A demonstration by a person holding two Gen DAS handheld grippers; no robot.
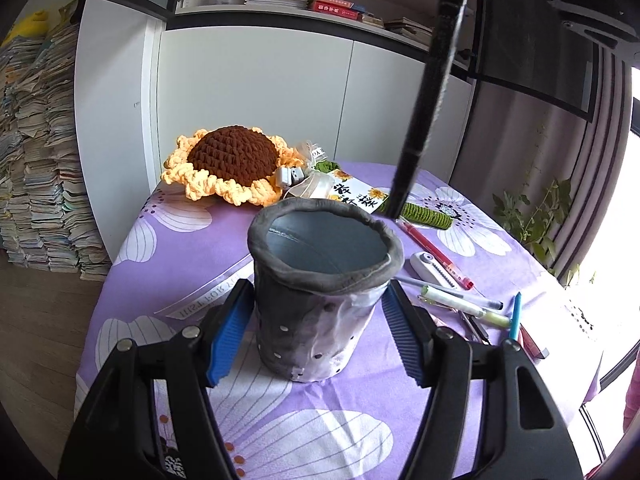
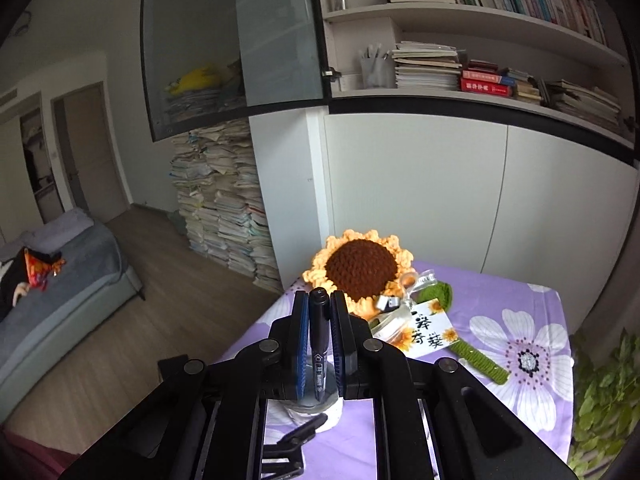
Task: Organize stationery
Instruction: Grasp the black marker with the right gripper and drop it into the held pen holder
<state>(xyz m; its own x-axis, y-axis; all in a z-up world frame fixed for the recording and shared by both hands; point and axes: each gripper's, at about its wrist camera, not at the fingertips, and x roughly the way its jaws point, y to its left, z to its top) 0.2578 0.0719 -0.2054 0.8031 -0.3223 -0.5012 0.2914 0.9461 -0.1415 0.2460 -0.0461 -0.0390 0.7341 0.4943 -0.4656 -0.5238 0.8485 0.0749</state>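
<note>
A grey fabric pen holder [image 1: 320, 320] stands upright on the purple flowered tablecloth [image 1: 168, 248]. My left gripper [image 1: 319, 292] is shut on it, with a blue pad on each side of its wall. The holder looks empty inside. A black marker [image 1: 424, 112] hangs slanted above it, its lower end just past the far right rim. My right gripper [image 2: 320, 300] is shut on that marker [image 2: 320, 344], which stands upright between the pads. The holder [image 2: 316, 408] shows below through the gap between the fingers.
Several loose pens [image 1: 460, 300], a red pen [image 1: 436, 252] and a small white cutter [image 1: 430, 270] lie to the holder's right. Behind it lie a crochet sunflower [image 1: 232, 160], its green stem [image 1: 428, 212] and a printed card [image 1: 356, 196]. White cabinets stand behind the table.
</note>
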